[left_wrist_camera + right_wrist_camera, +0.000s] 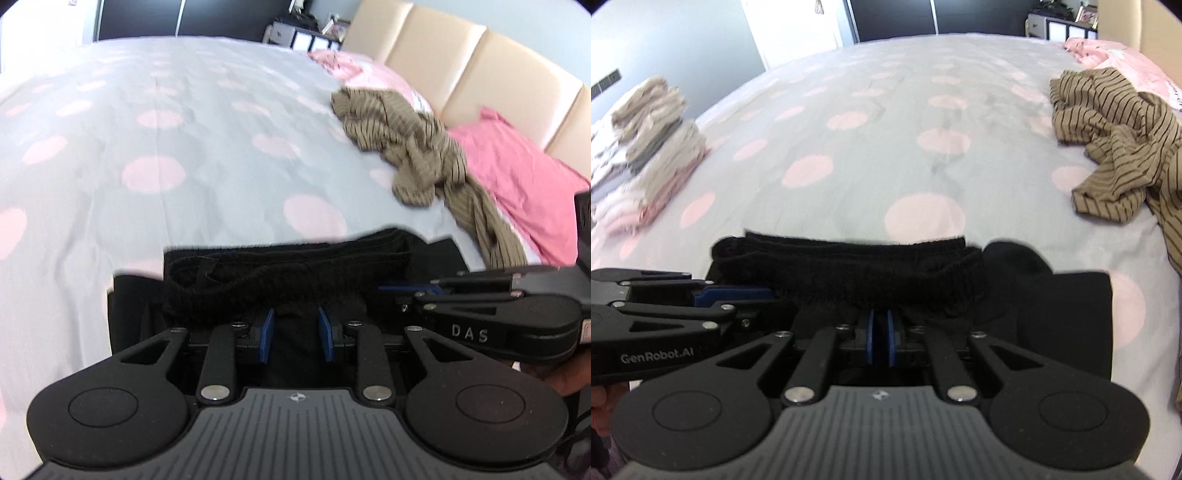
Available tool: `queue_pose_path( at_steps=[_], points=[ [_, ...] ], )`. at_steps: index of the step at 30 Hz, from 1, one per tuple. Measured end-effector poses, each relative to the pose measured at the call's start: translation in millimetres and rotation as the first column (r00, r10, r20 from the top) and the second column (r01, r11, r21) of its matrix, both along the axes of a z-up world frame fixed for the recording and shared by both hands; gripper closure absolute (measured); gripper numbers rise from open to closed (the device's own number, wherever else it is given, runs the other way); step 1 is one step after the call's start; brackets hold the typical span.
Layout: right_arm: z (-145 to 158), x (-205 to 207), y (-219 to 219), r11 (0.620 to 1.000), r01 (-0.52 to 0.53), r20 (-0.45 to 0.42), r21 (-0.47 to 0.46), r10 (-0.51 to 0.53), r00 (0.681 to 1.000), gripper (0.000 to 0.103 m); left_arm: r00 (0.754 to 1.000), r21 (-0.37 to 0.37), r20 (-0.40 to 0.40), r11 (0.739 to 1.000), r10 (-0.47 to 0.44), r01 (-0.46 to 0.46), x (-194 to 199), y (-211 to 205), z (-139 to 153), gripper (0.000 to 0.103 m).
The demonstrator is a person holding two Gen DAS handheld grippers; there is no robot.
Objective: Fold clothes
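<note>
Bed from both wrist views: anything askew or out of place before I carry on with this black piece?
One thing: the striped brown garment lies crumpled by the pink pillows, unfolded, unlike the neat folded stack at the other side. The black garment sits folded between both tongs; the left tongs are open, the right tongs nearly shut.

A wide bed (pixel 886 122) filled the room, its grey cover dotted with pale pink circles. At its head stood a cream padded headboard (pixel 472 70). Beyond the bed's far edge were dark wardrobe doors (pixel 934 16) and a white shelving unit (pixel 314 38).
</note>
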State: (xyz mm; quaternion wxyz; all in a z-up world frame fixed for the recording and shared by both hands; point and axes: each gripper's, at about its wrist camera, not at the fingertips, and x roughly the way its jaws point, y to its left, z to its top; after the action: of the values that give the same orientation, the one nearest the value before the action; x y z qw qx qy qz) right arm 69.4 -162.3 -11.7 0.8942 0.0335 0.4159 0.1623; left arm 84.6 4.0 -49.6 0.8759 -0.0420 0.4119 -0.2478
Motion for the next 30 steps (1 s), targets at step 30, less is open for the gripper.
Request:
queue_pose_path(
  at_steps=[30],
  points=[
    [2.9, 19.2, -37.7, 0.982, 0.131, -0.014, 0.137, -0.130, 0.991, 0.057, 0.990, -0.072, -0.058, 0.988, 0.131, -0.136, 13.9, 30.9, 3.6, 0.063]
  ],
)
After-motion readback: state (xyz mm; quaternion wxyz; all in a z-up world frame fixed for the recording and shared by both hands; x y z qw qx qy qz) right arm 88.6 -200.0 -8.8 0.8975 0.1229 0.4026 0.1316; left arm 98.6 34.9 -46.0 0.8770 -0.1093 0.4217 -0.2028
